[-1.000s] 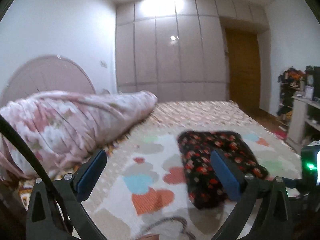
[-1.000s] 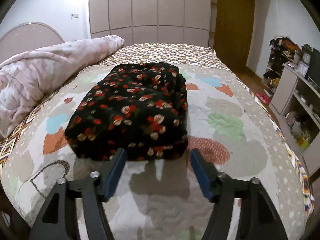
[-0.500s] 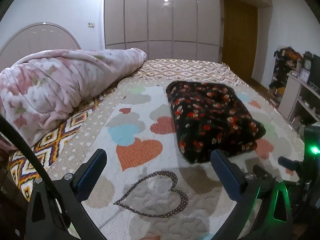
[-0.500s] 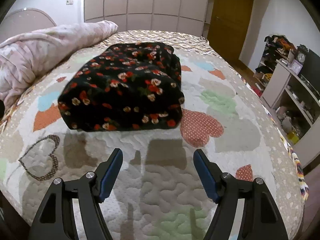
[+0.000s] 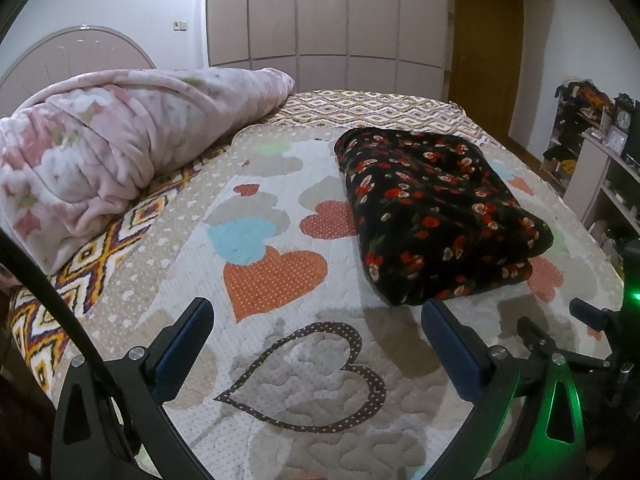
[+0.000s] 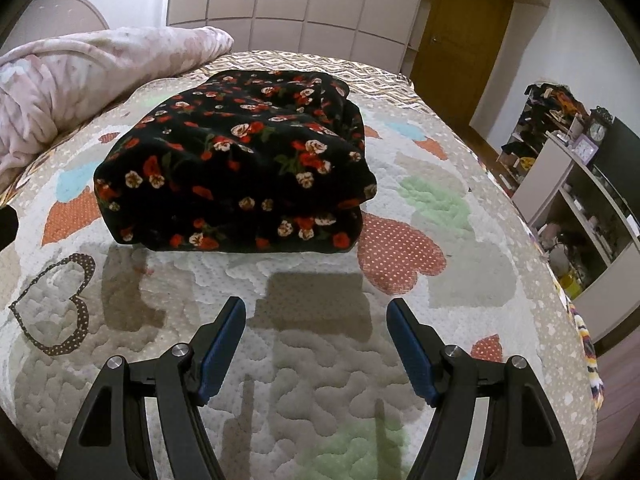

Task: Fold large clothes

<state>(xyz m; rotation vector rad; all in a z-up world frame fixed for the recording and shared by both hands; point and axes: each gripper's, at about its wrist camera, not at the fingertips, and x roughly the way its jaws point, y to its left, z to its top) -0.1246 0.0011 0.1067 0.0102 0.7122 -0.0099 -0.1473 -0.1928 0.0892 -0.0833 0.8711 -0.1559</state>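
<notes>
A black garment with red and white flowers (image 6: 236, 160) lies folded into a thick rectangular bundle on the heart-patterned quilt (image 6: 312, 360). In the left wrist view the same bundle (image 5: 432, 208) sits ahead and to the right. My right gripper (image 6: 316, 316) hovers above the quilt just short of the bundle's near edge, jaws wide apart with nothing between them. My left gripper (image 5: 316, 320) stands open over a brown dotted heart outline, its right finger (image 5: 452, 344) close to the bundle's near corner without touching it. Part of the right gripper (image 5: 592, 320) shows at the right edge.
A rolled pink floral blanket (image 5: 104, 160) lies along the bed's left side by the curved headboard (image 5: 76, 52). Wardrobe doors (image 5: 320, 12) and a wooden door (image 5: 484, 48) stand behind the bed. Shelves with clutter and a clock (image 6: 592, 184) line the right wall past the bed's edge.
Both grippers have sunk and tipped downward, so more quilt fills the views. The right gripper has drawn back from the bundle, whose near edge was between its fingertips a second ago. The bundle has not moved.
</notes>
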